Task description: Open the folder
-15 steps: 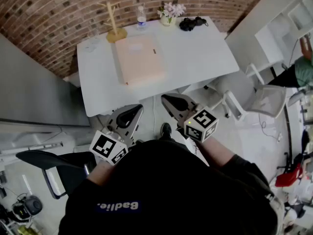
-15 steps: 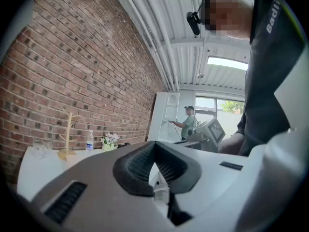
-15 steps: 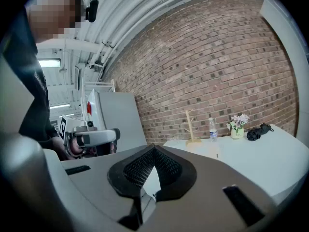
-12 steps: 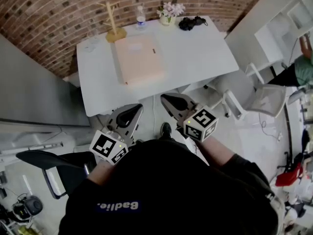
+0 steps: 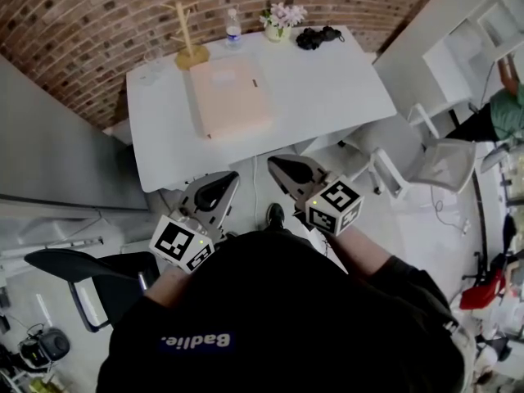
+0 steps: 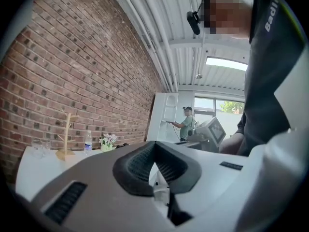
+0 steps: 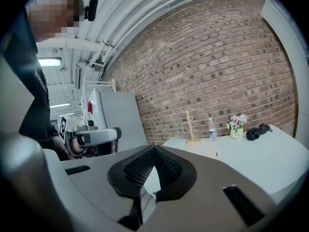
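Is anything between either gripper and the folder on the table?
Nothing visible. The folder lies on the white table; the left gripper and right gripper hang short of the table's near edge, only bare tabletop between.

The right gripper (image 7: pixel 154 147) fills the lower part of the frame, its dark ribbed fingers (image 7: pixel 137 168) meeting at the tips with nothing between them, and it points toward a white bench (image 7: pixel 256 161) set against a brick wall (image 7: pixel 207 57). Along the bench's far edge stand a bare wooden branch stand (image 7: pixel 190 124), a water bottle (image 7: pixel 212 128), a small pot of flowers (image 7: pixel 236 127) and, just right of it, a black bundle (image 7: pixel 258 131). At the left, a hand (image 7: pixel 73 146) holds the left gripper (image 7: pixel 113 135) roughly level in front of a grey panel (image 7: pixel 123 120).
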`<state>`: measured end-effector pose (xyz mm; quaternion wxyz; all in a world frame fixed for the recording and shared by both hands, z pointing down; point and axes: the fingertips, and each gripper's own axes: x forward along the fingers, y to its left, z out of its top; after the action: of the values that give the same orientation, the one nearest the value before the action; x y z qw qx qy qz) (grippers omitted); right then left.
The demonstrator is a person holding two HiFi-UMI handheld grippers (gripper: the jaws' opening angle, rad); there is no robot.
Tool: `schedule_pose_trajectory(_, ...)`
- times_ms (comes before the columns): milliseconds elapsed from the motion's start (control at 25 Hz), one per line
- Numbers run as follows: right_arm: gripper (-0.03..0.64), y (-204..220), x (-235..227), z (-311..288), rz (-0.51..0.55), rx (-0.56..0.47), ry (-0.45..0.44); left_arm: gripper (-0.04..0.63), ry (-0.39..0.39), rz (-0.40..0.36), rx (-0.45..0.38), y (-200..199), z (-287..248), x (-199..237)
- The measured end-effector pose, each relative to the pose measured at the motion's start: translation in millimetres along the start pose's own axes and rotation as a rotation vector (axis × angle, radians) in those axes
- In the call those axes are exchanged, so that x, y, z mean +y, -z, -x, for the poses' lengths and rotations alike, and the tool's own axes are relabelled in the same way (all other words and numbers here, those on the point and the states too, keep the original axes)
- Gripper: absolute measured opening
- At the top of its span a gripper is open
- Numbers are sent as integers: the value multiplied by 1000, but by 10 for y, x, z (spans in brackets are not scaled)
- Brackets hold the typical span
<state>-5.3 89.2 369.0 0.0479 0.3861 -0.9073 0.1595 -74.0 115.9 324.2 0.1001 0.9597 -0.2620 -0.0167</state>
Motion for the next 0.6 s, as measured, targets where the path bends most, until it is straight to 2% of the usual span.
schedule_pose_trajectory(360, 28, 74, 1, 34, -19, 42, 45, 2, -7, -16, 7, 76, 7, 73)
schedule_pose_trajectory(600, 28, 244, -222, 85, -68, 44, 109, 2, -54, -49, 67, 344, -134, 273)
